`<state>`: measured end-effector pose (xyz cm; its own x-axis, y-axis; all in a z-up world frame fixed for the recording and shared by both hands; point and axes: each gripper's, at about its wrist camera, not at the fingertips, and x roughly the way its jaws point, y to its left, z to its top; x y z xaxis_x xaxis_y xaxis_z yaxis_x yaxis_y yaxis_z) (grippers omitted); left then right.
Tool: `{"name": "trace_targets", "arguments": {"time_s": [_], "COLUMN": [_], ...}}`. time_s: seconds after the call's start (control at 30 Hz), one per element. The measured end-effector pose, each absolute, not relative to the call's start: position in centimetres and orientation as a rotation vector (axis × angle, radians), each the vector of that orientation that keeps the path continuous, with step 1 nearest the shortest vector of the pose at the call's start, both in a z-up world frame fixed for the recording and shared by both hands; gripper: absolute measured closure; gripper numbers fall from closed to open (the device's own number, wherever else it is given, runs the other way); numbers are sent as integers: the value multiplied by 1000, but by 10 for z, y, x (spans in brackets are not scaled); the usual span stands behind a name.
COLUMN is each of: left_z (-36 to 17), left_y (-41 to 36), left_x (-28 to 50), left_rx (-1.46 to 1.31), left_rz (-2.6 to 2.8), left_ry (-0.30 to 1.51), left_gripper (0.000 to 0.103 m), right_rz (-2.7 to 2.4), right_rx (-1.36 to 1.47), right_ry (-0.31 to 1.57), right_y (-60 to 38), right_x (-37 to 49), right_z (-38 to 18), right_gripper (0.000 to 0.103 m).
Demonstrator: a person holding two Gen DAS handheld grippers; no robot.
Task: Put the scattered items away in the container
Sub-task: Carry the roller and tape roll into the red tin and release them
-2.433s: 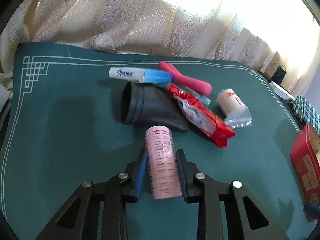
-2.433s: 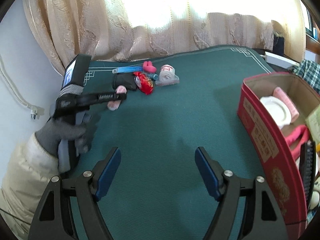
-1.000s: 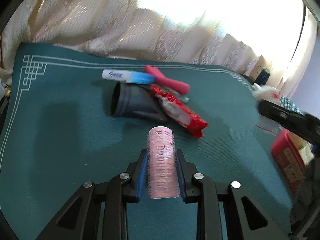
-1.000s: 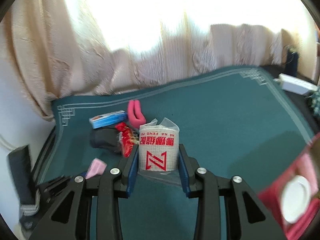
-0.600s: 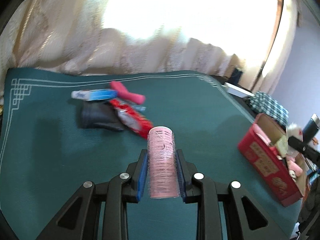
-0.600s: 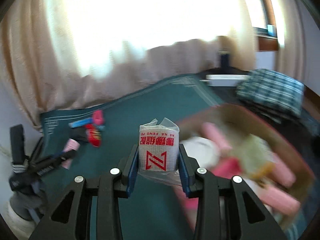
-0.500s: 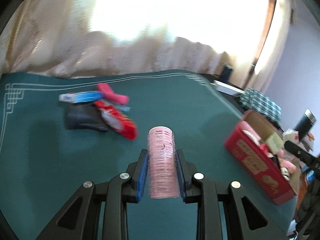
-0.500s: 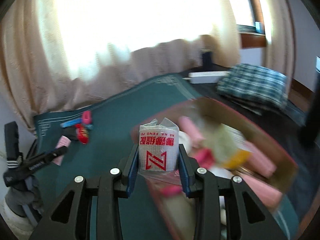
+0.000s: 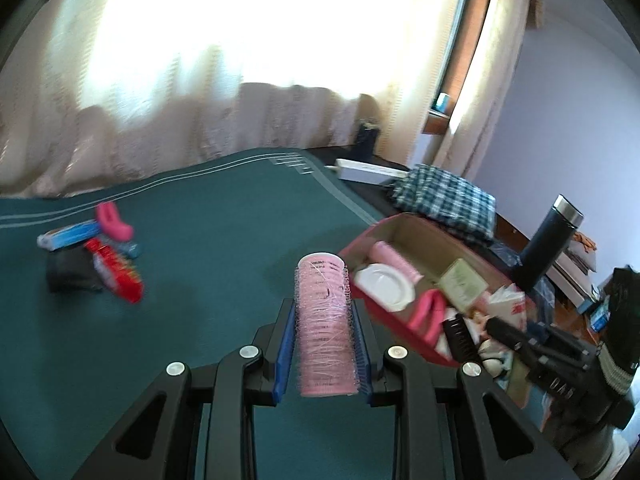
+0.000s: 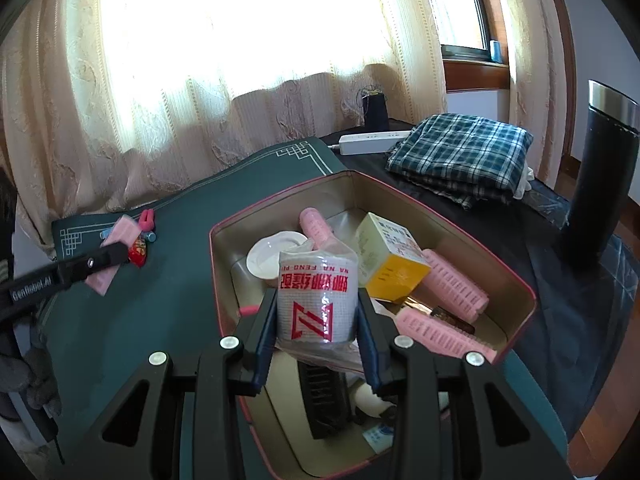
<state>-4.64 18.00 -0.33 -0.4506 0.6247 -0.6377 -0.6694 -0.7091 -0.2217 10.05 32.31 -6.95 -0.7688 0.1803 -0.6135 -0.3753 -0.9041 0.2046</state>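
Green felt table, curtained window behind. Right gripper clamping wrapped bandage roll over red tin: releasing into free gap advisable. Left gripper gripping pink hair roller beside tin, waiting turn.

The left gripper, low centre of its frame, has both blue pads pressed on a pink mesh hair roller. The right gripper, likewise low centre, clamps a white wrapped bandage roll.

Matt green cloth mat, bristly pink roller, glossy-wrapped gauze roll — tin seemingly metal.
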Motion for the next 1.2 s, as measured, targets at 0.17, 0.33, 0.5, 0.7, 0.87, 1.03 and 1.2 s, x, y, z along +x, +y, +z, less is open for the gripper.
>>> {"name": "trace_targets", "arguments": {"time_s": [0.17,0.33,0.5,0.7,0.87,1.03,1.2], "left_z": [0,-4,-10,-13,-13,-7,-1], "left_y": [222,267,296,312,311,298,285], "left_x": [-33,-21,-13,-8,-12,-15,-16], "left_rx": [-900,-900,-909,-916,-938,-938,-933], "left_rz": [2102,2026,1978,1950,1964,1996,2020], "left_ry": [94,118,138,149,106,68,54], "left_gripper": [75,75,75,73,36,35,35], "right_rz": [2662,2662,2663,2674,2673,2688,2698], "right_rx": [-879,-869,-850,-812,-743,-734,-724], "right_ry": [447,457,462,487,485,478,482], "right_y": [329,338,341,342,342,336,332], "right_x": [113,127,133,141,152,156,159], "right_z": [-72,-70,-66,-60,-50,-45,-41], "right_gripper": [63,62,62,49,30,30,29]}}
